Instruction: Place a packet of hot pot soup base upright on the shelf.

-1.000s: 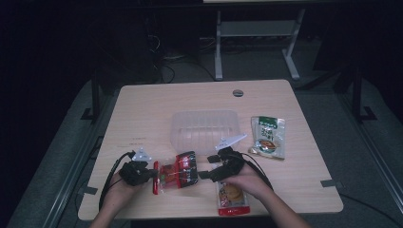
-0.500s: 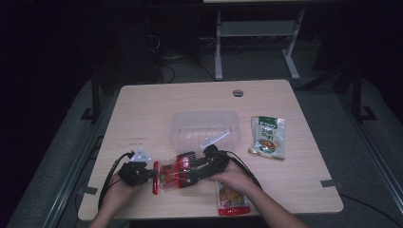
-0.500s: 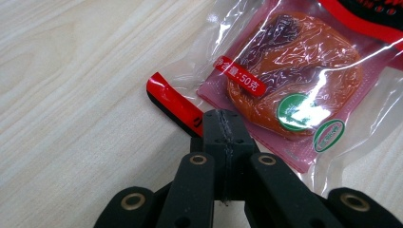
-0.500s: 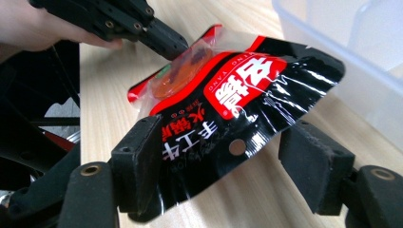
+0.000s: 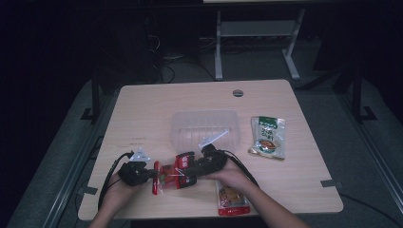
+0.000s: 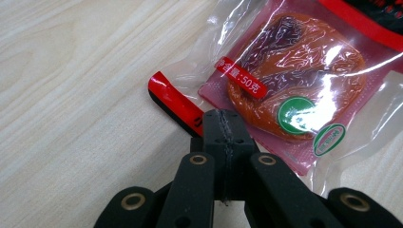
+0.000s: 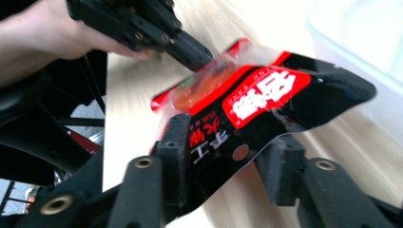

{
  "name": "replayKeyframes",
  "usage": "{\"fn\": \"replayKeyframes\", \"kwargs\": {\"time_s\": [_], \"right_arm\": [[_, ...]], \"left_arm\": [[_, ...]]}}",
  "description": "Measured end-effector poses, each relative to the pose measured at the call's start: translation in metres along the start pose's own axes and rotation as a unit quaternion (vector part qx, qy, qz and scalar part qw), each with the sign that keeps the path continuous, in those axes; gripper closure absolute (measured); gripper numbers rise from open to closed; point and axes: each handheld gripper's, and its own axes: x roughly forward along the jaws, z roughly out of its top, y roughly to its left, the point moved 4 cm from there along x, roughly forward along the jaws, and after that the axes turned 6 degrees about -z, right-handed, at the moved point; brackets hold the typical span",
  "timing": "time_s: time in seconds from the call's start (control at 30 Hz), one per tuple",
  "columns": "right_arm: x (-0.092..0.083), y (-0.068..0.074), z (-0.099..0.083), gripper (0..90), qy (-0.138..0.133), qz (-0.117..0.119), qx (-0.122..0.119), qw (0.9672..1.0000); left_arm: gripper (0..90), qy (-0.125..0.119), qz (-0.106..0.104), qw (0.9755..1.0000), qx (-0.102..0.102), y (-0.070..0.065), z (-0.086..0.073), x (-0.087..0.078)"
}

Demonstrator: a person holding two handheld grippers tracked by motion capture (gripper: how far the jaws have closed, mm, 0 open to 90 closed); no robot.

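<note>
A snack packet (image 5: 173, 175) with a clear body and a red-and-black header lies near the table's front edge, stretched between both grippers. My left gripper (image 6: 222, 123) is shut on the packet's (image 6: 294, 90) clear sealed edge beside a red strip; it also shows in the right gripper view as the left gripper (image 7: 199, 54). My right gripper (image 7: 228, 142) has the header end of the packet (image 7: 266, 95) between its jaws. They have just been closing, and the header bows upward between the pads. From above, the left gripper (image 5: 154, 175) and right gripper (image 5: 187, 171) face each other.
A clear plastic tray (image 5: 205, 126) stands just behind the grippers. A green packet (image 5: 268, 137) lies to its right. An orange packet (image 5: 232, 199) rests at the front edge under the right forearm. The wooden table (image 5: 152, 109) has a cable hole (image 5: 237, 92) at the back.
The right gripper moved left onto the packet's header end and its jaws narrowed around it. The left gripper stayed in place, still pinching the packet.
</note>
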Motion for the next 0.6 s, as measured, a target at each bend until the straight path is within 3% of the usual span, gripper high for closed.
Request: {"fn": "replayKeyframes", "kwargs": {"time_s": [0.13,0.37,0.47,0.6], "right_arm": [[-0.001,0.003,0.002,71.0,-0.003,0.003,0.001,1.0],[-0.001,0.006,0.002,85.8,-0.001,0.019,-0.032,0.9993],[0.0,0.009,0.003,88.6,-0.003,0.022,-0.052,0.9984],[0.001,0.012,0.006,89.9,-0.013,0.038,-0.055,0.9977]], "left_arm": [[89.9,-0.003,-0.003,1.0,0.003,0.001,0.0,0.0],[89.9,-0.006,-0.003,1.0,0.002,0.001,-0.001,0.0],[89.9,-0.005,-0.003,1.0,0.004,0.001,-0.001,0.0],[89.9,-0.009,-0.005,0.9999,-0.001,0.001,-0.001,0.0]]}}
